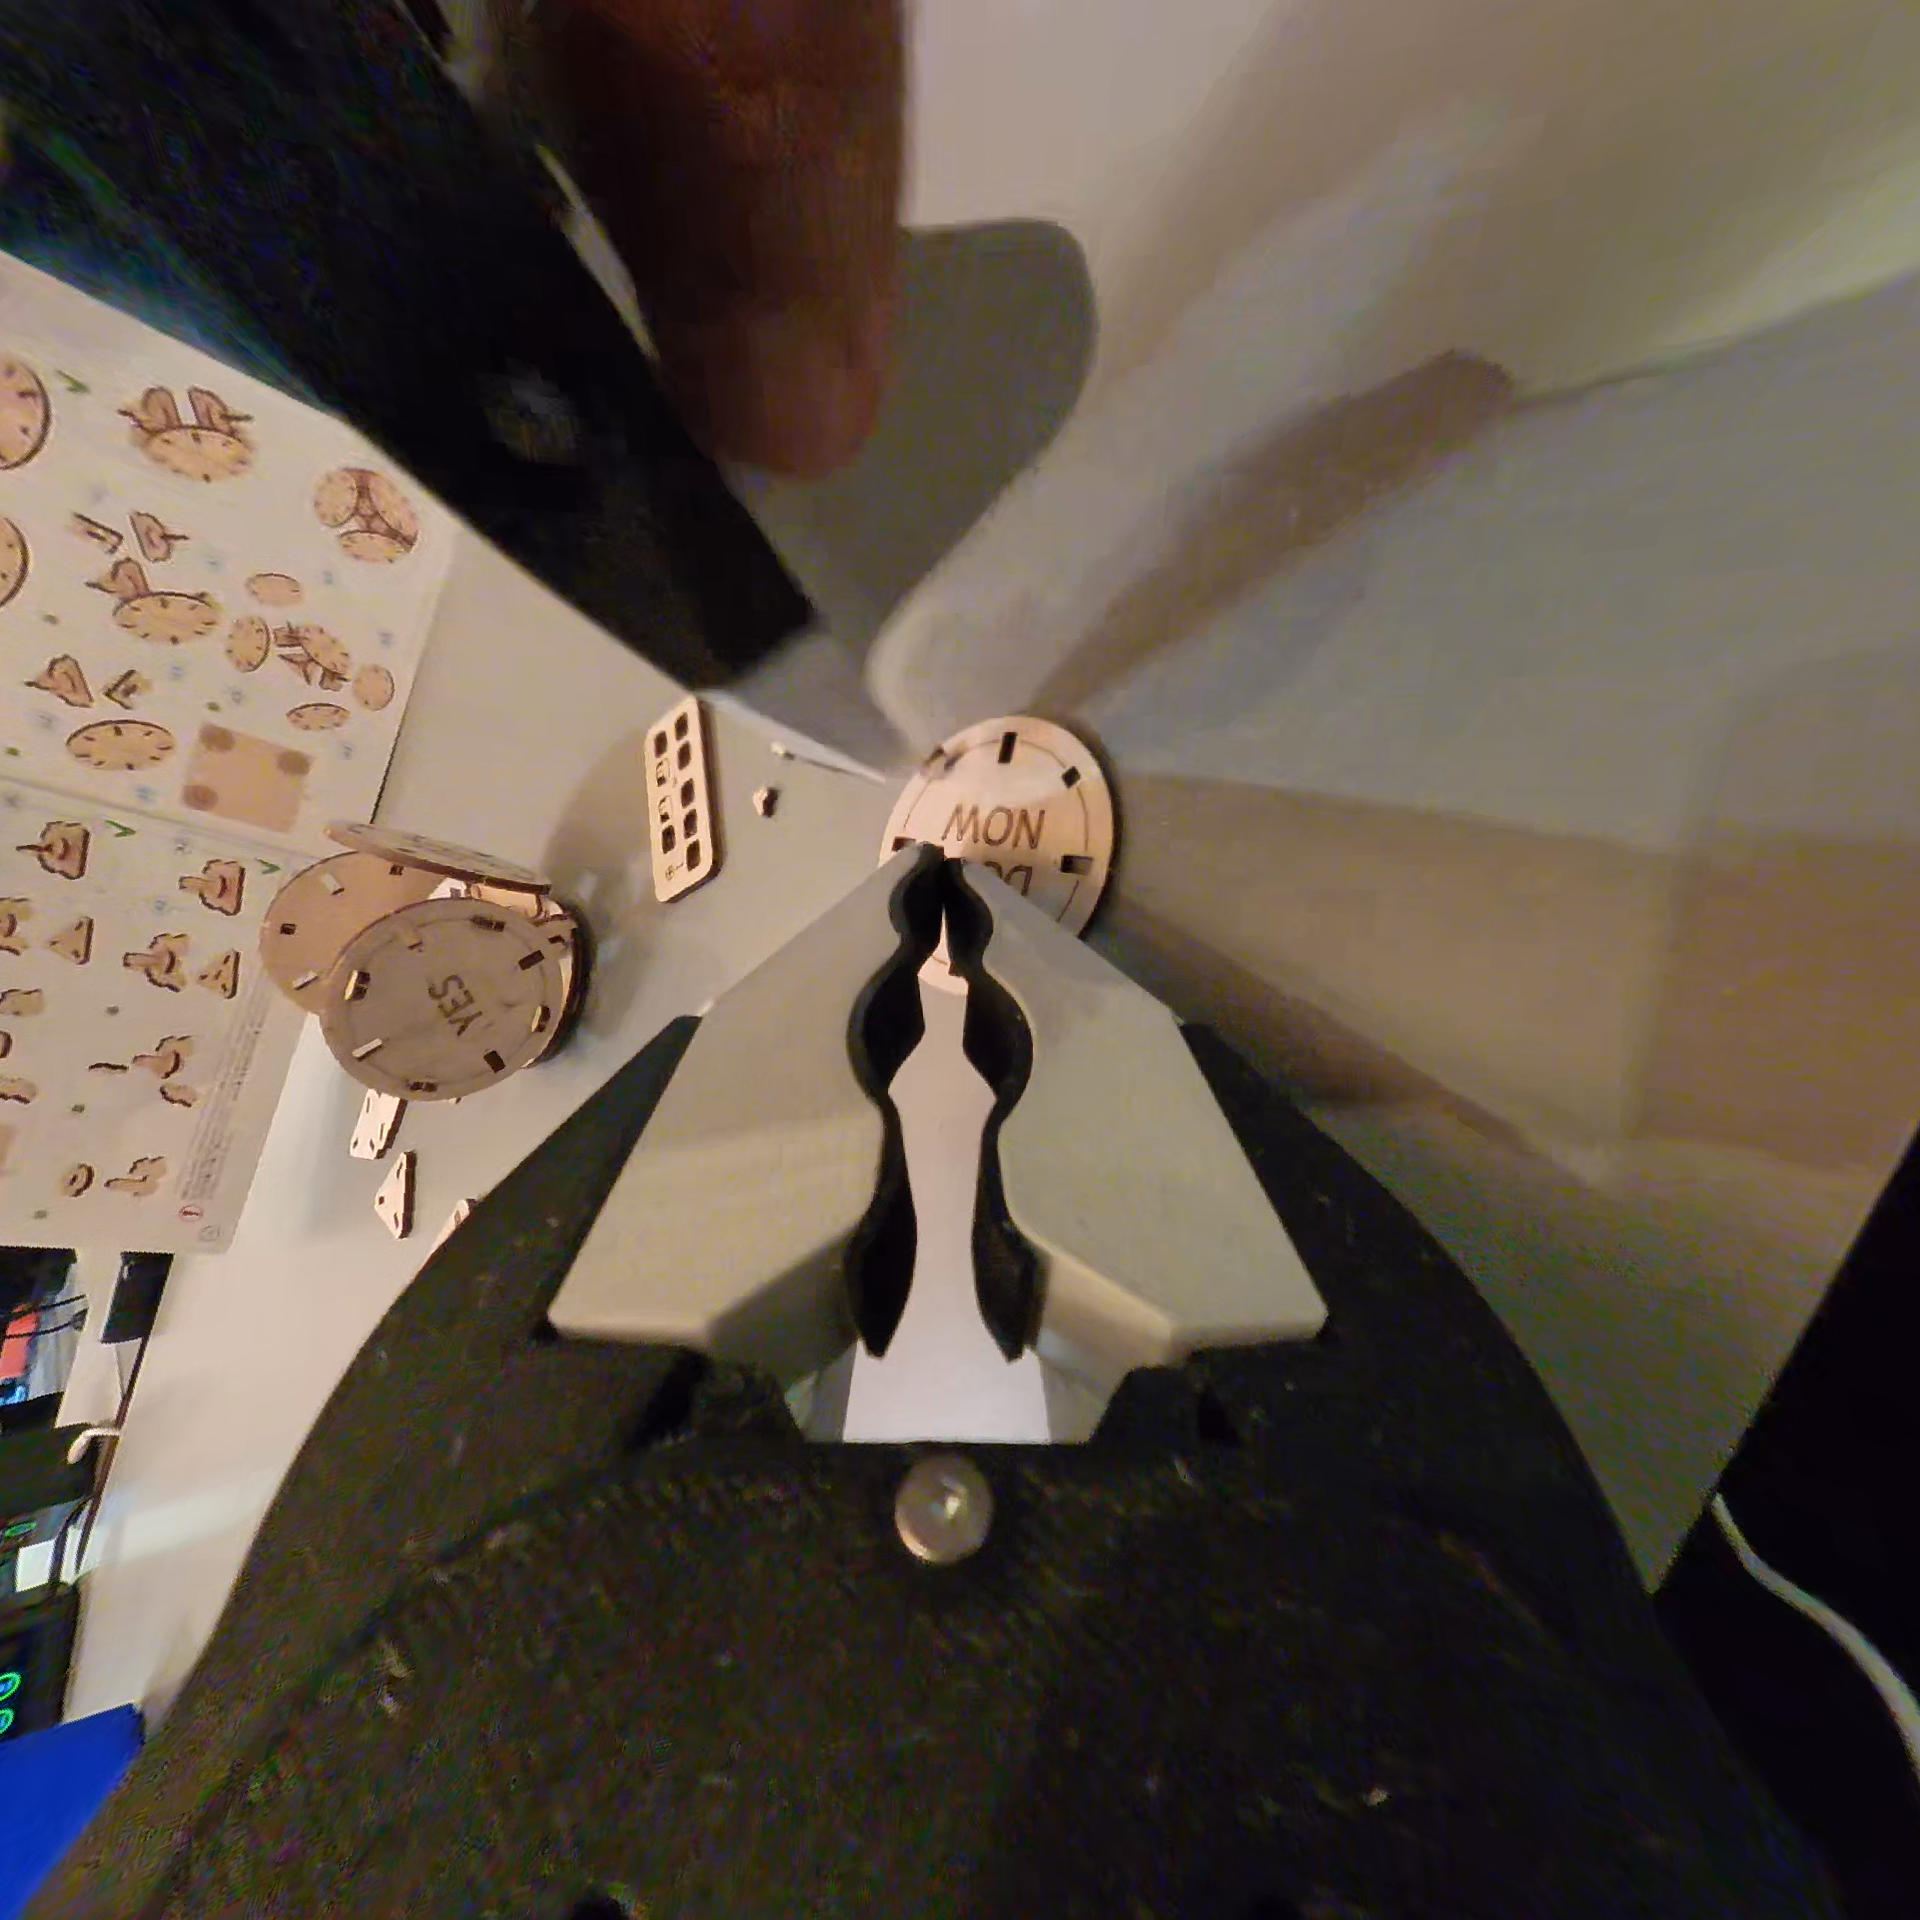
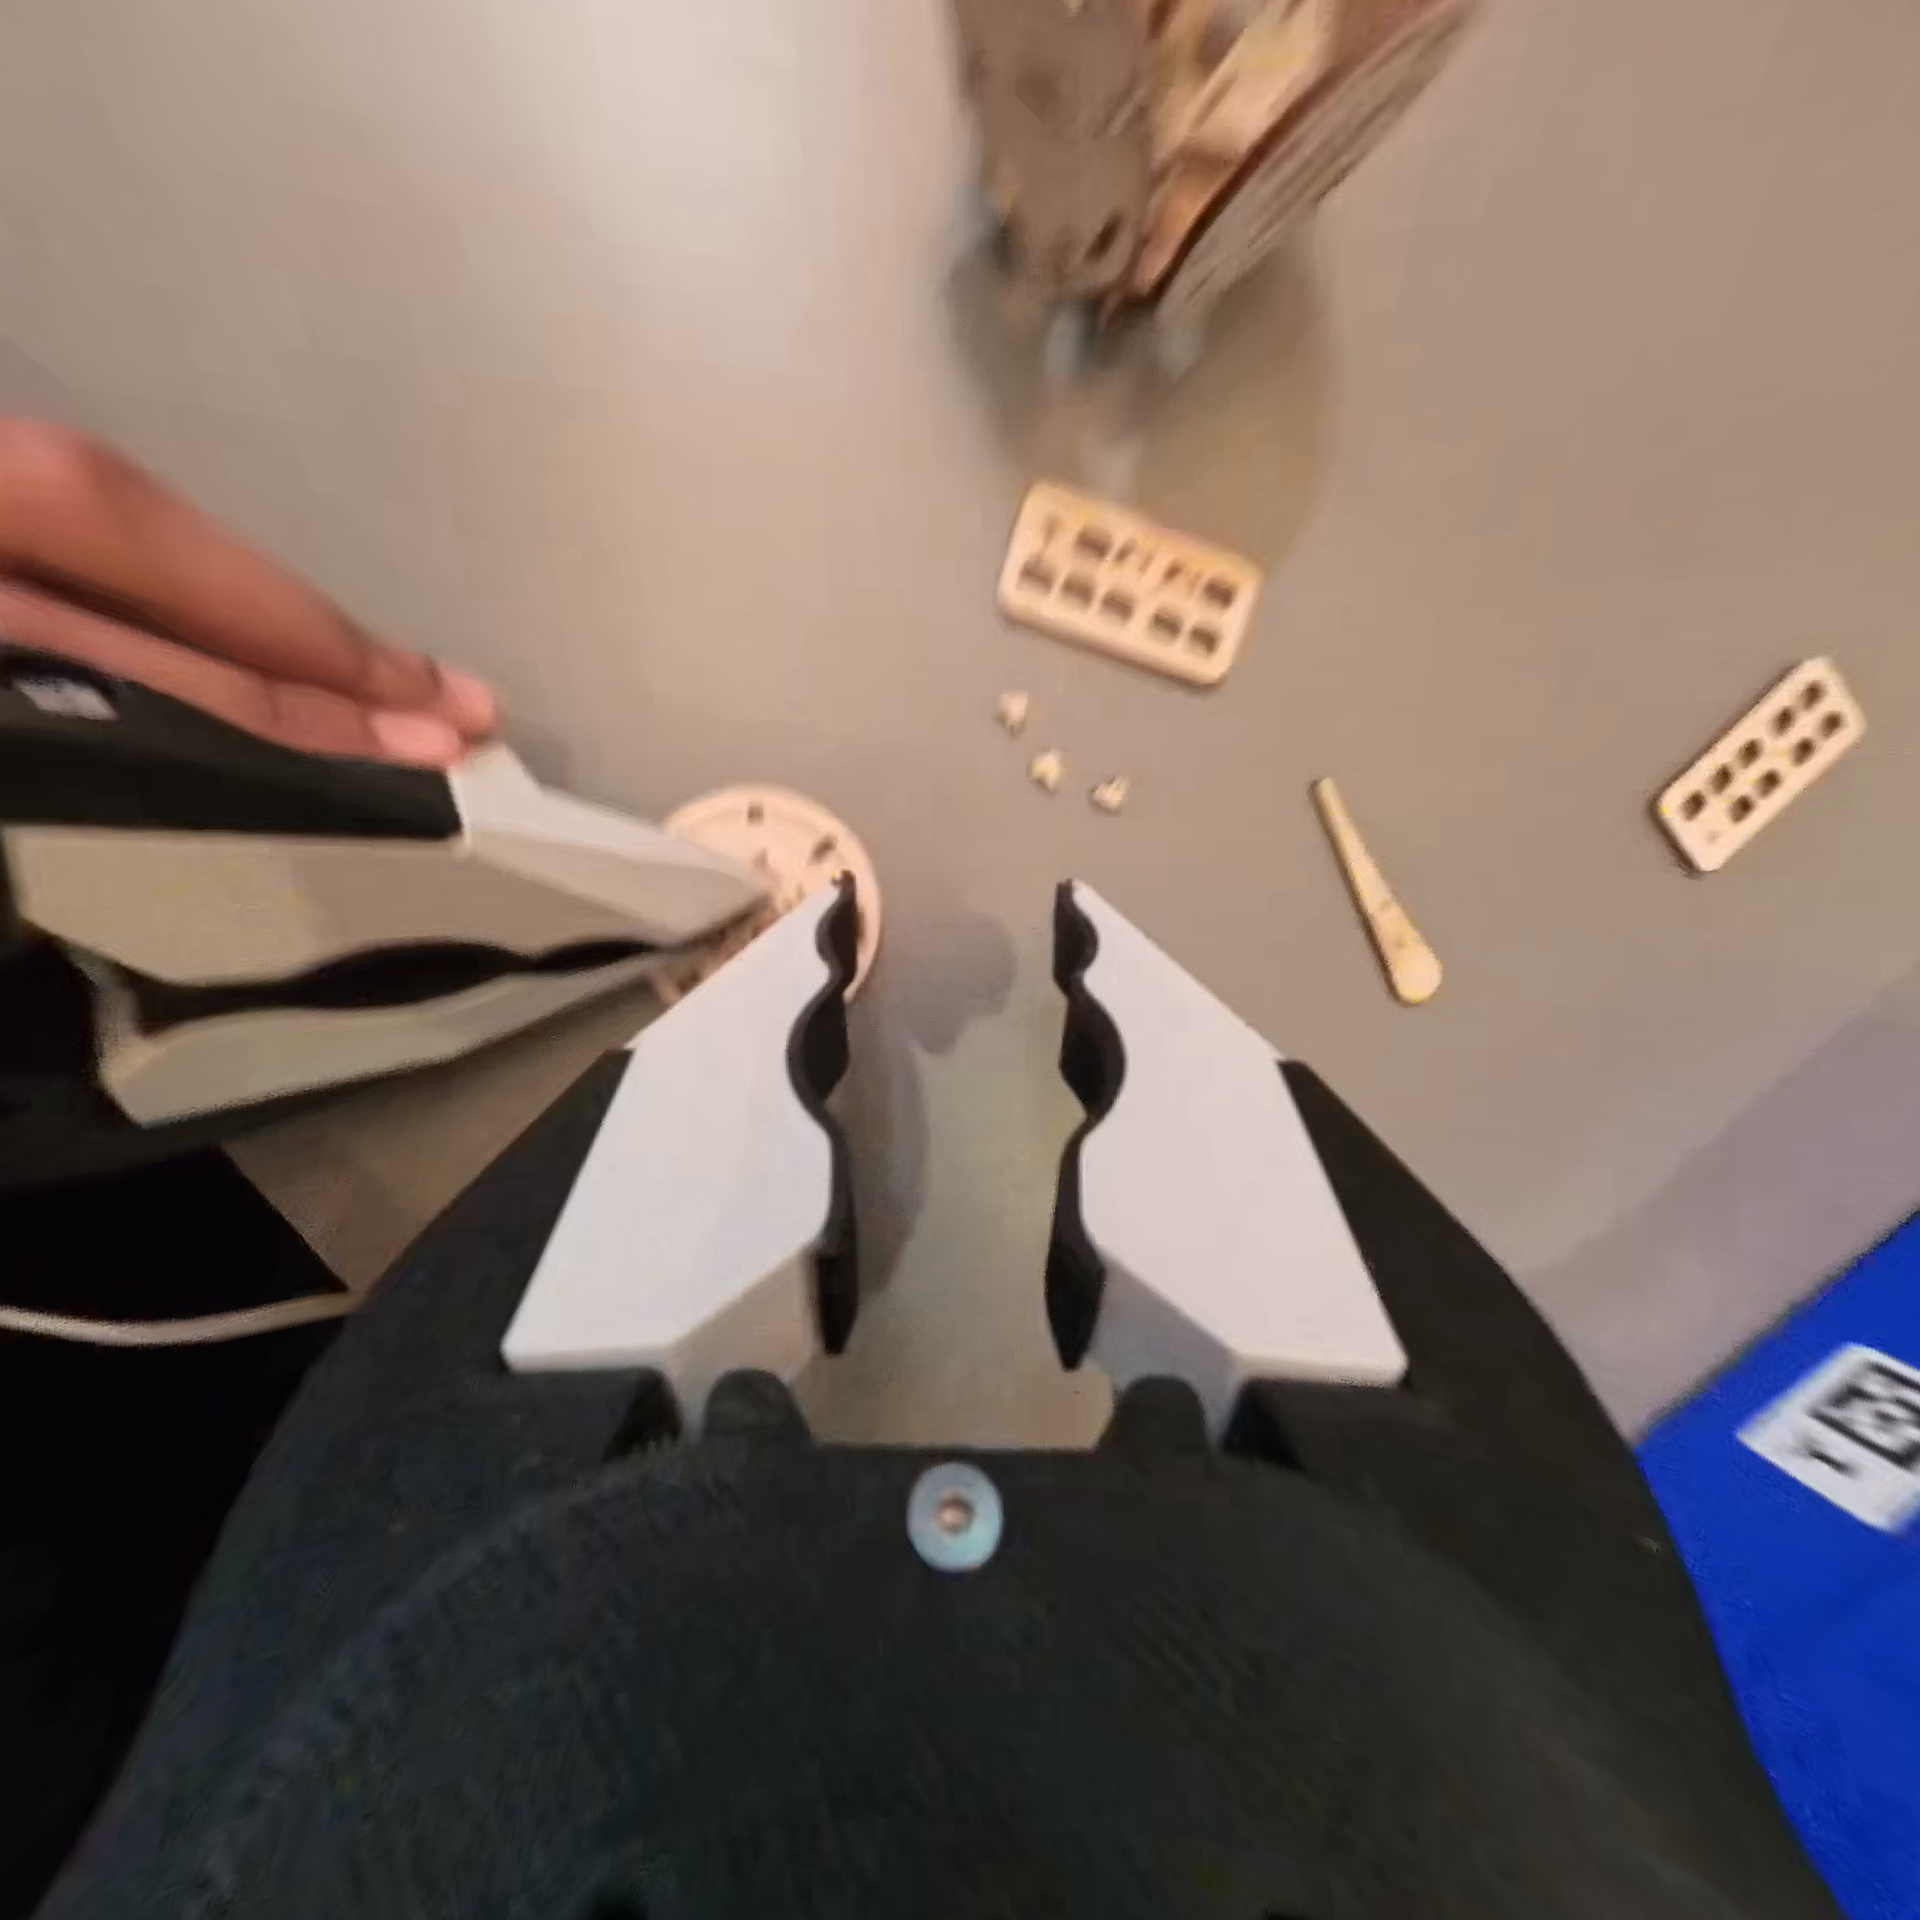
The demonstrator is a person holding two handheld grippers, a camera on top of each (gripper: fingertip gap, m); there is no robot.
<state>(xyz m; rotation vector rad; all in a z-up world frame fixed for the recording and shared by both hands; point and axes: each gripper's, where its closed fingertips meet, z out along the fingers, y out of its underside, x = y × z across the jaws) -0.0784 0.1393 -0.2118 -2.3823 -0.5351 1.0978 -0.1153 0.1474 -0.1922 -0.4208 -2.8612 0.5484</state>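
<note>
- Wooden disc (image 1: pixel 1023 821) lies flat on the grey surface (image 1: pixel 1351 987); it looks thin, light and stiff, and the slots at its rim may snap under hard pressure.
- Best hold, I judge, is across the rim.
- Left tongs (image 1: pixel 940 868) are clenched, tips over the disc's near edge; whether they pinch it, I cannot tell.
- Right tongs (image 2: pixel 951 899) stand released just beside the disc (image 2: pixel 790 842), nothing between them.

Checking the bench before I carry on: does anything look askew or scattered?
Yes. In the stack of wooden discs, the top disc sits tilted, propped on the ones beneath. Small wooden bits lie loose on the table, beside a stick lying apart.
</note>
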